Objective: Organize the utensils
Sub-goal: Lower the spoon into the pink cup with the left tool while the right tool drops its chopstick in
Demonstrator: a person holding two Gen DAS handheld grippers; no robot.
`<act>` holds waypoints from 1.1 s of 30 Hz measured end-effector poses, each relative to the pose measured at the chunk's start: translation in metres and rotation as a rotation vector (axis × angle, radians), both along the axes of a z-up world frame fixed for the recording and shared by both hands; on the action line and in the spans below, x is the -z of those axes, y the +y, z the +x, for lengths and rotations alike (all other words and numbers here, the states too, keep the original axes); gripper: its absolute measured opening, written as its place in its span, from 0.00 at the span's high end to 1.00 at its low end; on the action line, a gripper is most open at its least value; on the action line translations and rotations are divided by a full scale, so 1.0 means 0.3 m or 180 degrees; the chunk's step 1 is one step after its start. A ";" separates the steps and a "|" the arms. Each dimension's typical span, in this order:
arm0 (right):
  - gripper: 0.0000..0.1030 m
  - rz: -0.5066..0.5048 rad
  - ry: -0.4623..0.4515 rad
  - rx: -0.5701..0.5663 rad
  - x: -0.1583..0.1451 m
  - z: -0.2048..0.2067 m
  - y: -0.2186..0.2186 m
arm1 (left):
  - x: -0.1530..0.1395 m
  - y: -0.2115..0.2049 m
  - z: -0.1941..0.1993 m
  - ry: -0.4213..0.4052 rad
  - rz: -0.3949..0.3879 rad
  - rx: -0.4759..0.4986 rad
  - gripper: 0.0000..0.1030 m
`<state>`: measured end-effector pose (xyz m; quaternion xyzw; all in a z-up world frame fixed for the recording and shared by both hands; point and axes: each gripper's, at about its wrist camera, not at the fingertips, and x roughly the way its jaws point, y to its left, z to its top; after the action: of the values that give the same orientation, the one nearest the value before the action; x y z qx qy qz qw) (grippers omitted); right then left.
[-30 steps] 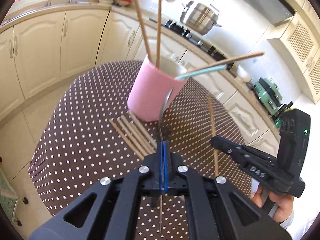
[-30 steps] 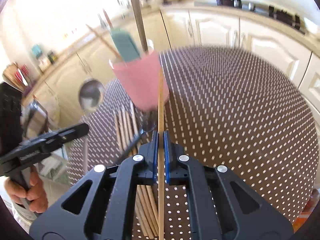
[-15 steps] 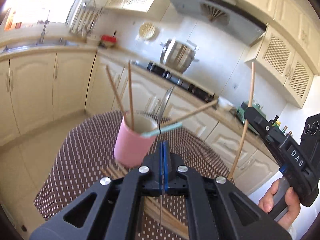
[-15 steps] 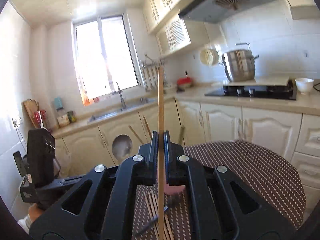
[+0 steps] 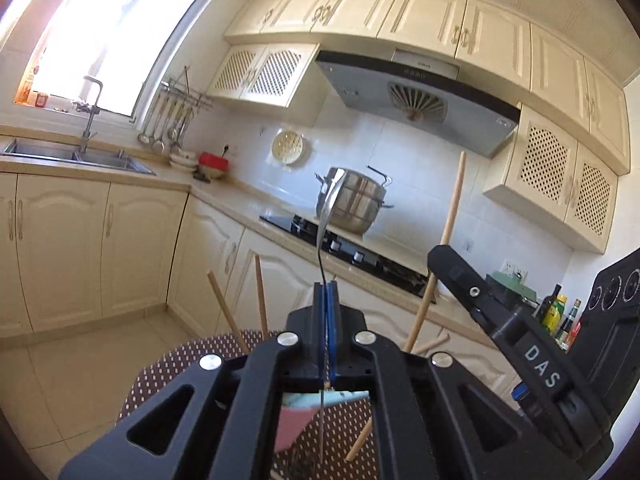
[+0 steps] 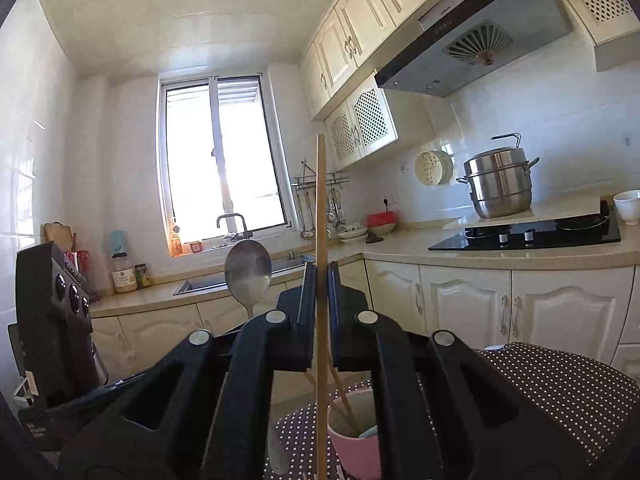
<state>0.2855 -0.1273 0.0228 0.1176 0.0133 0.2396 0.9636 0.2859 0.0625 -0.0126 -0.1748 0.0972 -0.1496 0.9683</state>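
Mid-carry: left gripper point(image 5: 327, 296) clamped on spoon point(image 5: 330, 204), right gripper point(image 6: 319, 280) on chopstick point(image 6: 321, 208), both frame centre. Needed next: lowering into cup point(image 6: 356, 440), bottom centre.

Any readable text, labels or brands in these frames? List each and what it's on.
"DAS": white letters on the side of the right gripper, seen from the left wrist view.
Range hood: a small brand mark on the front panel, too small to read.
Bottles on the counter: labels too blurred to read.
Jar by the sink: label unreadable.
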 end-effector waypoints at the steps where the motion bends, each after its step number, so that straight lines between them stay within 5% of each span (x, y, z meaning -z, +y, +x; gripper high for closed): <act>1: 0.94 0.0007 -0.0014 0.0016 0.001 0.013 0.008 | 0.001 0.003 0.016 -0.0033 -0.0015 -0.0020 0.99; 13: 0.94 -0.0106 -0.0258 0.0228 0.032 0.148 0.044 | 0.055 -0.015 0.189 -0.0293 -0.0050 -0.0071 0.99; 33: 0.93 -0.0321 -0.0375 0.0333 0.056 0.162 0.069 | 0.165 -0.028 0.264 -0.0156 -0.0058 0.0027 0.96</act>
<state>0.3340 -0.1067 0.0059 0.0552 -0.0376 0.1945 0.9786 0.3653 0.0541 -0.0621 -0.1795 0.0728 -0.1588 0.9681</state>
